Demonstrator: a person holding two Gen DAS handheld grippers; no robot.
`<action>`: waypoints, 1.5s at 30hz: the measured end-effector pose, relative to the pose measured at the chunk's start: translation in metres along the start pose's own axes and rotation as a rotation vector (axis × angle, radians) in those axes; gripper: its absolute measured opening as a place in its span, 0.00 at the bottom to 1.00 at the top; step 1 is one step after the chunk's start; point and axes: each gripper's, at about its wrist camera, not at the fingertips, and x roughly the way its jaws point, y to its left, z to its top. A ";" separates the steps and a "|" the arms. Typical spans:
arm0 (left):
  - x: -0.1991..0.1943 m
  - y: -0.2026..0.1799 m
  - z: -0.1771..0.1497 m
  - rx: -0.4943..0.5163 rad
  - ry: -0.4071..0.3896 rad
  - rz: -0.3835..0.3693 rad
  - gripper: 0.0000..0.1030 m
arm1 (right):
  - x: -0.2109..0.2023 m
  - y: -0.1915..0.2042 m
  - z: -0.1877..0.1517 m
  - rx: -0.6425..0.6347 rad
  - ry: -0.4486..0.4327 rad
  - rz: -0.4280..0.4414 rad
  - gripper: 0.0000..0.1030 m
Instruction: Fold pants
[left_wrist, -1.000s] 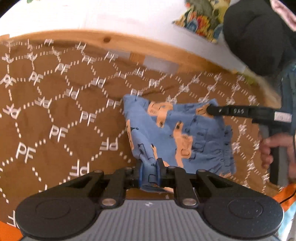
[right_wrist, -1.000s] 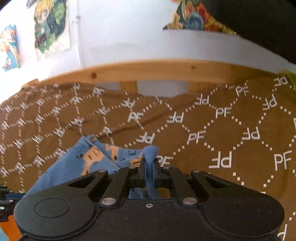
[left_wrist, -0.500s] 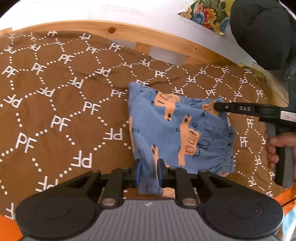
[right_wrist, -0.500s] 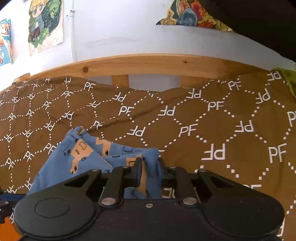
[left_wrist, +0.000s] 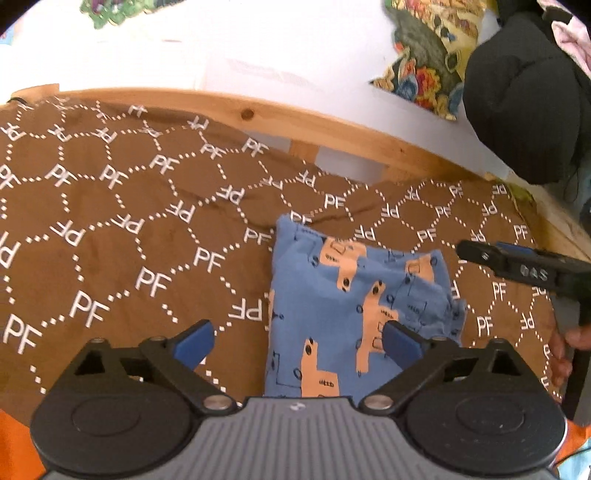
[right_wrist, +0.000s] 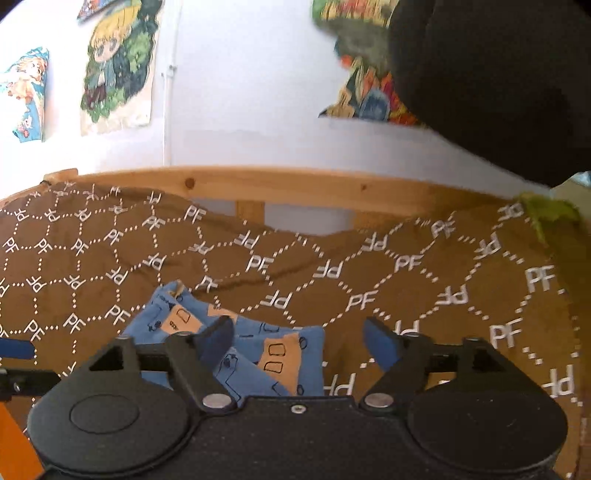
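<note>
Blue pants (left_wrist: 354, 306) with orange truck prints lie folded into a compact bundle on a brown bedspread (left_wrist: 122, 229) patterned with white dotted hexagons and "PF" letters. In the left wrist view the left gripper (left_wrist: 295, 341) is spread wide, its blue pads far apart and holding nothing; the left pad sits over bare bedspread, while the right pad overlaps the near right part of the pants. The pants' gathered waistband edge faces right, toward the right gripper (left_wrist: 517, 266), whose black fingers reach in from the right edge, close to the pants' far right corner but apart from it. A hand (left_wrist: 565, 350) grips its handle at the right edge.

In the right wrist view the right gripper (right_wrist: 299, 343) is likewise released, jaws wide, nothing between them. The pants (right_wrist: 229, 350) lie below its left finger and the gap, and the right finger is over bedspread. A wooden bed rail (right_wrist: 295, 188) runs along the far edge of the bedspread, with a white wall (right_wrist: 240, 92) behind it carrying cartoon posters (right_wrist: 118, 66). A dark, blurred shape (right_wrist: 498, 81) fills the upper right corner
</note>
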 end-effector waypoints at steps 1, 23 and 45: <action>-0.003 -0.001 0.000 0.000 -0.014 0.012 1.00 | -0.005 0.001 -0.001 -0.004 -0.014 -0.008 0.86; -0.063 -0.039 -0.062 0.147 -0.130 0.081 1.00 | -0.138 0.026 -0.092 0.111 -0.122 -0.099 0.99; -0.079 -0.036 -0.113 0.223 -0.040 0.097 1.00 | -0.176 0.038 -0.148 0.125 -0.035 -0.123 0.99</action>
